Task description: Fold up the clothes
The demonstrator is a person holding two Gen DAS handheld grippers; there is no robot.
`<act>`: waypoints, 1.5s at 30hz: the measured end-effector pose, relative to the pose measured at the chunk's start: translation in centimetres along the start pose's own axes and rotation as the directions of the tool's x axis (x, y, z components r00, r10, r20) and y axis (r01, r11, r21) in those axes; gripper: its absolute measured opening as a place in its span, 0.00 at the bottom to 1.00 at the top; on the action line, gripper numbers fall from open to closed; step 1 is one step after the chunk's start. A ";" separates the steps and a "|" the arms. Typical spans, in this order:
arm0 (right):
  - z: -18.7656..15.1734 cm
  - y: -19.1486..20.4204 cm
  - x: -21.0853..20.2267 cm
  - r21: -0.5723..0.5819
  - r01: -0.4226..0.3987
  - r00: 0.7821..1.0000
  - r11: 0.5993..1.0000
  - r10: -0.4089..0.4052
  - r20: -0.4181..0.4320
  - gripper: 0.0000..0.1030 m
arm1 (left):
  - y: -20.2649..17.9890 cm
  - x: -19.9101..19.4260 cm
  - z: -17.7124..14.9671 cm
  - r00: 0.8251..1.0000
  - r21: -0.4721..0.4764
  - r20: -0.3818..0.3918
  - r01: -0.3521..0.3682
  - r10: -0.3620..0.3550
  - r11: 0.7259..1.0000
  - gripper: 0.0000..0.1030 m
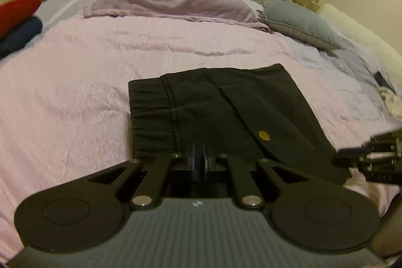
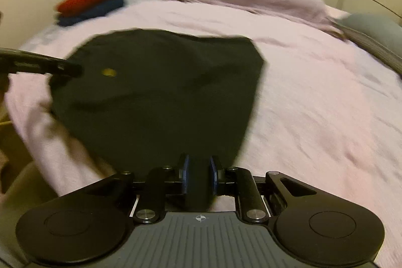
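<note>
Far to the left of the left gripper point(image 1: 198, 155), at the bed's edge, lies a stack of folded clothes point(image 1: 17, 19), a fuzzy red piece on top of a dark blue one. The bed is covered by a pale pink blanket point(image 1: 75, 97) with a soft, slightly wrinkled surface. Straight ahead of both tools lies the black garment point(image 1: 213, 102), made of thick matte cotton, folded into a flat block. It has a gathered elastic band on its left side, a stitched seam beside it, and a small round brass button point(image 1: 263, 135) on a flap. The left gripper's blue pads are pressed together on the garment's near edge. The right gripper point(image 2: 198, 177) is likewise clamped on a thick fold of the same black cloth. Further right rests a grey-blue pillow point(image 1: 296, 21) with a woven checked border.
</note>
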State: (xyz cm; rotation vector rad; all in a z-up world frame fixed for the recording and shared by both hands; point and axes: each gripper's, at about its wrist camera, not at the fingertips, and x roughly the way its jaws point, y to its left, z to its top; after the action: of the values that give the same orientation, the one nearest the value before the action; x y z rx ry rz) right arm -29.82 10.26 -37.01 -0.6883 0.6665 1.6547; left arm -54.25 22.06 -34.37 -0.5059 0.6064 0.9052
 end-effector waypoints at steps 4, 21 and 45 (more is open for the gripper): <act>-0.7 -0.2 -1.3 0.050 0.103 0.995 0.993 -0.102 -0.015 0.16 | -2.2 -1.5 0.5 0.995 0.040 -0.020 -0.092 0.093 0.995 0.12; -3.2 7.0 -5.3 0.237 0.078 0.997 0.968 -0.069 -0.044 0.58 | -6.3 -8.4 -4.2 0.967 0.060 -0.107 -0.225 0.231 0.972 0.41; -8.1 2.2 -11.6 0.660 -0.131 0.980 0.740 -0.002 0.197 0.58 | 4.4 -12.8 -3.8 0.998 -0.247 -0.003 0.057 -0.060 0.967 0.49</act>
State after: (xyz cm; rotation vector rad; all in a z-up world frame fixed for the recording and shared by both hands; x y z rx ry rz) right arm -29.43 -3.65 -33.68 0.0218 1.0818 1.3694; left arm -64.99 14.66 -29.20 -0.7496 0.4876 0.9275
